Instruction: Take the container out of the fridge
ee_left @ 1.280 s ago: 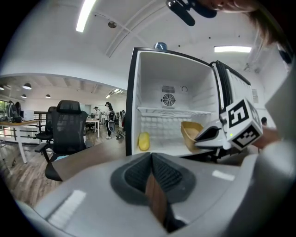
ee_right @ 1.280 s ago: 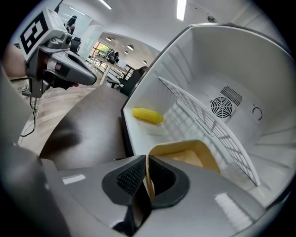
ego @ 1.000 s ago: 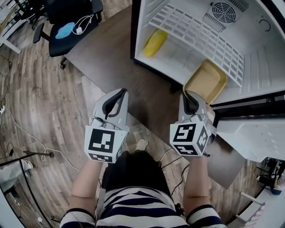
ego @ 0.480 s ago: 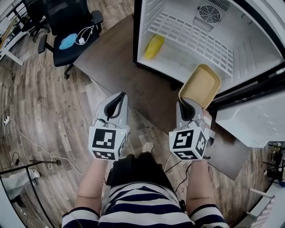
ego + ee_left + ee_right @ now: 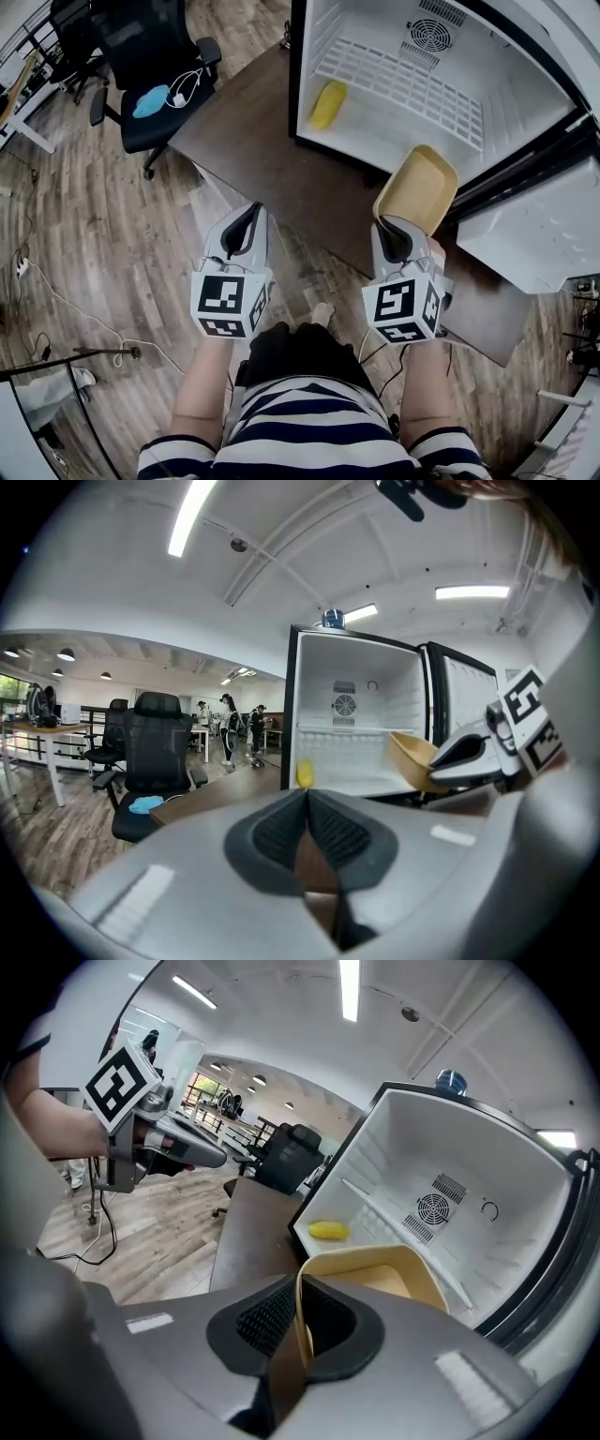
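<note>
My right gripper point(image 5: 392, 234) point(image 5: 298, 1321) is shut on the rim of a shallow tan container point(image 5: 416, 189) point(image 5: 384, 1277). The container hangs tilted in the air, outside the open fridge point(image 5: 375, 127) and over the dark table point(image 5: 272, 141). My left gripper point(image 5: 246, 228) point(image 5: 305, 832) is shut with nothing in it, level with the right one and to its left. The container point(image 5: 412, 758) and the right gripper also show at the right of the left gripper view. A yellow object point(image 5: 327, 103) point(image 5: 328, 1230) lies on the fridge floor.
The fridge door point(image 5: 544, 225) stands open at the right. A white wire shelf point(image 5: 403, 80) crosses the fridge interior. A black office chair point(image 5: 155, 70) with a blue item on its seat stands at the far left. Wooden floor point(image 5: 84, 225) lies below.
The right gripper has drawn the tan container back out of the fridge mouth and toward me. Both grippers sit lower in the head view as the fridge recedes.
</note>
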Tool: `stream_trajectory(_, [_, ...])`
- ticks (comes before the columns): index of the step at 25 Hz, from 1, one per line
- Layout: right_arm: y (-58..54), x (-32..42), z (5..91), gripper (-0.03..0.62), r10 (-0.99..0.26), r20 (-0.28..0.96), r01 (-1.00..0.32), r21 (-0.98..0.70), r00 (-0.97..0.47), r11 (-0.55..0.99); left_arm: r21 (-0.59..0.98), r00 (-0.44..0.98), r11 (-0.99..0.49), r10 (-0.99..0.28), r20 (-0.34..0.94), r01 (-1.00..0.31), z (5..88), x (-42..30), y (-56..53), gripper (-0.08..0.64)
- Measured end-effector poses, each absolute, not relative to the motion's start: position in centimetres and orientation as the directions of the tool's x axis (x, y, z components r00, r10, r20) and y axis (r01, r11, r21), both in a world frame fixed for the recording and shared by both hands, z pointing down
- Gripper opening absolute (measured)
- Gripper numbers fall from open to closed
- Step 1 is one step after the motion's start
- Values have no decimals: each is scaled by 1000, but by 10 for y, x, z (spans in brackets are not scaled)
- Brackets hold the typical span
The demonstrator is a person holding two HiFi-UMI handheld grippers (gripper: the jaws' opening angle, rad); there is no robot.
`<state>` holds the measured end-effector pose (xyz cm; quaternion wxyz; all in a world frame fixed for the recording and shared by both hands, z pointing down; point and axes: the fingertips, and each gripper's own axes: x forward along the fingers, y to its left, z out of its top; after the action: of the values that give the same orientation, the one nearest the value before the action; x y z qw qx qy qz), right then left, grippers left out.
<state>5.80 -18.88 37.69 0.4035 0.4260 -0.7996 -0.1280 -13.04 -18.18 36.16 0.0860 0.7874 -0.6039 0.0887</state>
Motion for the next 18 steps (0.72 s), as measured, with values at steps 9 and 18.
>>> stream_trajectory(9, [-153,53,374,18,-740,556,-592,469,-379,655,33,245,-245,-937,249,-969,359,-137,-161,0])
stream_trajectory(18, [-126,53,376,18,-708,560,-612,396,-430,685,3,238,-246,-937,256,-969,358,-134,-141,0])
